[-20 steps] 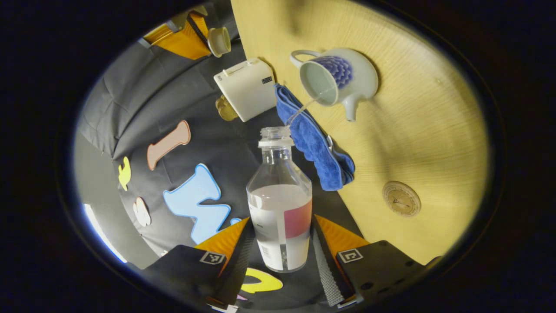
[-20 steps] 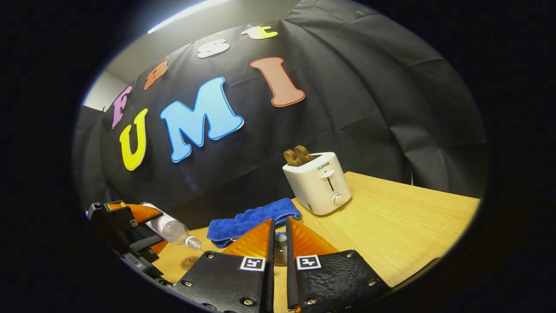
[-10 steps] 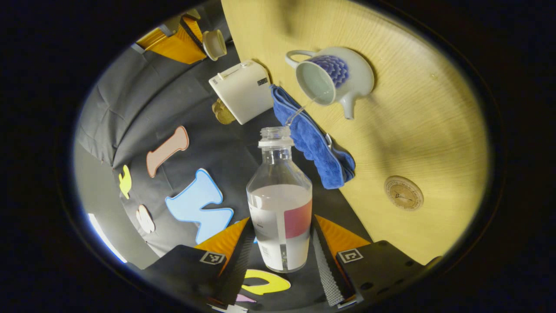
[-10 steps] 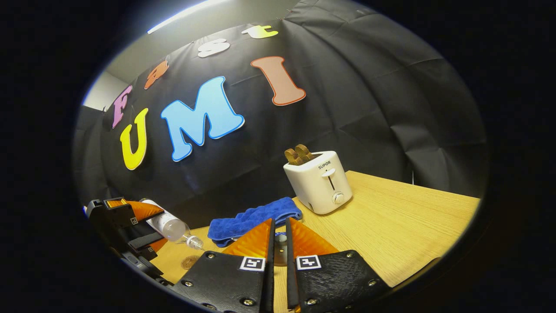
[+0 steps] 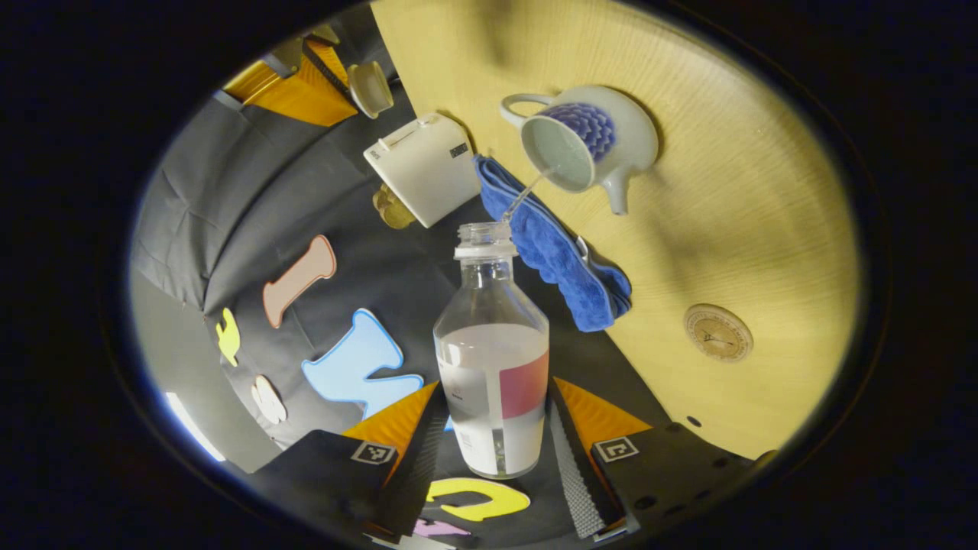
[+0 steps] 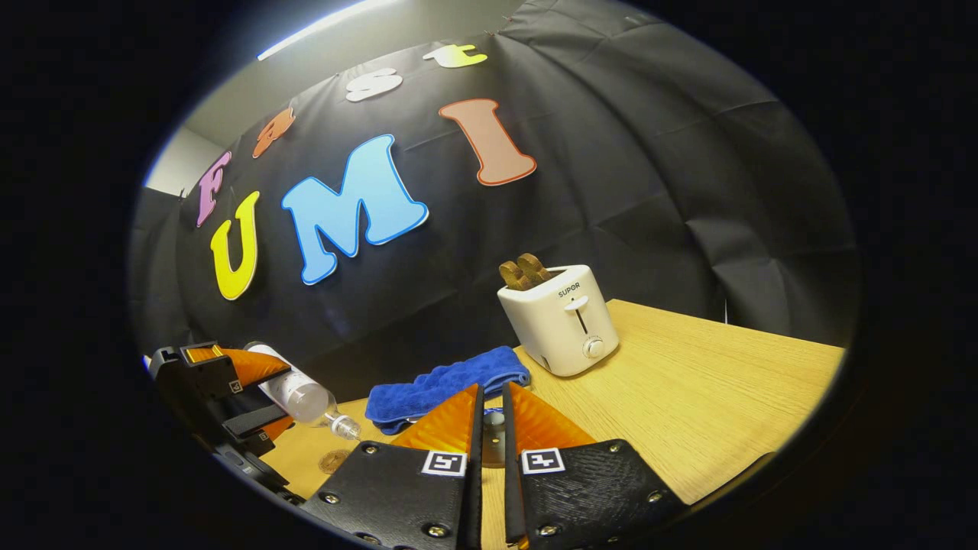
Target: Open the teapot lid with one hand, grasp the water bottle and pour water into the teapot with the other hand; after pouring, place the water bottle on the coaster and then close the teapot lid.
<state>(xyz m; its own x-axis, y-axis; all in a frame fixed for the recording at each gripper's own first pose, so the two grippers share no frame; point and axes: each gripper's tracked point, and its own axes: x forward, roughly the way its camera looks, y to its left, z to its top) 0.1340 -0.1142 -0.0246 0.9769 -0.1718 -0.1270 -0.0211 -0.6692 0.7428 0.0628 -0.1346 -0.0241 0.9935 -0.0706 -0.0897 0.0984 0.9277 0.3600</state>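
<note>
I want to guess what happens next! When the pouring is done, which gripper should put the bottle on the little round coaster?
The left gripper. Its jaws already clamp the water bottle, tilted and streaming into the open teapot, and the coaster lies nearby. The right gripper is busy holding the teapot lid.

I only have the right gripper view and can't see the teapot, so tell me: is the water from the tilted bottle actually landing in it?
Observer: Yes. In the left gripper view a thin stream runs from the mouth of the water bottle into the open teapot.
Operator: How much water is in the bottle?
Observer: Roughly half full.
Operator: Is the coaster free?
Observer: The coaster lies bare on the table, apart from the blue cloth.
</note>
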